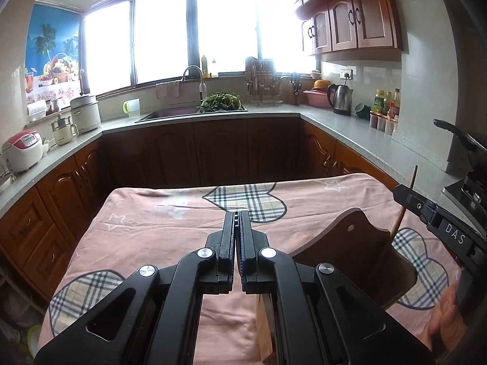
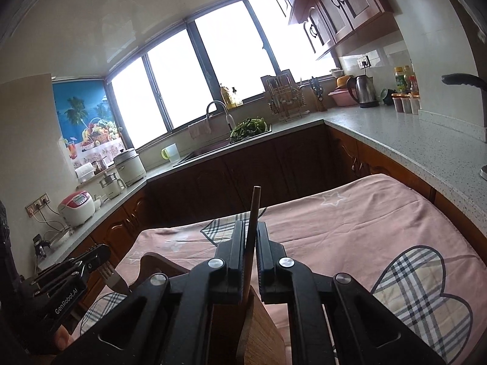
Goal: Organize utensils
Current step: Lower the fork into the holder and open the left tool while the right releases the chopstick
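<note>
Pink cloth with plaid hearts point(image 1: 158, 231) covers the table under the left gripper point(image 1: 236, 222), whose jaws are pressed together on nothing. Right of it stands a dark wooden utensil holder point(image 1: 359, 243). From the right wrist, the right gripper point(image 2: 250, 237) pinches a thin wooden stick point(image 2: 255, 203) standing upright over the holder; a metal fork point(image 2: 113, 276) sits left.

Thin wooden utensil handle point(image 2: 250, 237) upright in wooden holder point(image 2: 258, 328), fork point(image 2: 111, 275) perhaps beside

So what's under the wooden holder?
The wooden holder sits on a pink cloth with plaid hearts. What the cloth covers is hidden. The right tool holds a wooden stick going down into the holder; its lower end is hidden.
</note>
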The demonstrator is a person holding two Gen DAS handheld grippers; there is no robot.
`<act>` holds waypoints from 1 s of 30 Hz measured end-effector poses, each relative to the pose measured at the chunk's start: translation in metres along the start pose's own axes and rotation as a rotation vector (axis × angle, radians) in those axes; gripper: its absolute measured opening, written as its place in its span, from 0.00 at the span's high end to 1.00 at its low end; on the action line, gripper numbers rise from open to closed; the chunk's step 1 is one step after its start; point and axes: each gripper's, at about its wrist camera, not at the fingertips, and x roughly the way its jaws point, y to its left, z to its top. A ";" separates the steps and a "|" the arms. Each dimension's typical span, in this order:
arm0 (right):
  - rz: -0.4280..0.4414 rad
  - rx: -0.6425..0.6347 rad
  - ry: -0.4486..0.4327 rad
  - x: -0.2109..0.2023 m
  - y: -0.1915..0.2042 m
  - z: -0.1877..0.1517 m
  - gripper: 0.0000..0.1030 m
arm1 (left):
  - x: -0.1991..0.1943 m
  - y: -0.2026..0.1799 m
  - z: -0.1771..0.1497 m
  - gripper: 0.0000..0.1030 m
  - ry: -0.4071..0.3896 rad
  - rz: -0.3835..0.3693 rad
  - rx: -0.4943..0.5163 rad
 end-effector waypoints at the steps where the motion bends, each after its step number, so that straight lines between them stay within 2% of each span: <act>1: 0.003 0.003 0.007 0.000 -0.001 0.000 0.93 | 0.000 -0.001 0.000 0.98 0.003 -0.005 0.004; 8: 0.011 0.014 0.034 0.000 -0.002 0.000 0.89 | 0.001 -0.003 -0.001 0.97 0.023 -0.015 -0.001; 11: 0.009 0.021 0.043 -0.001 -0.004 0.000 0.87 | 0.000 -0.006 -0.001 0.90 0.025 -0.020 0.003; 13: 0.014 0.025 0.045 -0.002 -0.004 0.000 0.82 | -0.001 -0.008 -0.001 0.77 0.021 -0.020 0.006; 15: 0.010 0.023 0.042 -0.004 -0.005 0.001 0.67 | -0.001 -0.010 -0.001 0.76 0.016 -0.016 0.006; 18: 0.009 0.028 0.041 -0.006 -0.005 0.001 0.66 | -0.002 -0.011 -0.001 0.74 0.019 -0.025 0.004; 20: 0.009 0.040 0.046 -0.007 -0.008 0.001 0.66 | -0.003 -0.011 0.000 0.64 0.019 -0.030 0.002; 22: 0.014 0.058 0.051 -0.009 -0.011 0.001 0.65 | -0.007 -0.009 0.000 0.45 0.012 -0.030 -0.005; 24: 0.023 0.079 0.050 -0.014 -0.014 0.000 0.50 | -0.013 -0.008 -0.001 0.39 0.009 -0.034 -0.013; 28: 0.041 0.105 0.046 -0.027 -0.019 -0.001 0.37 | -0.025 -0.004 -0.005 0.14 0.019 -0.033 -0.026; 30: 0.050 0.116 0.043 -0.036 -0.021 -0.002 0.25 | -0.034 0.001 -0.010 0.09 0.024 -0.025 -0.037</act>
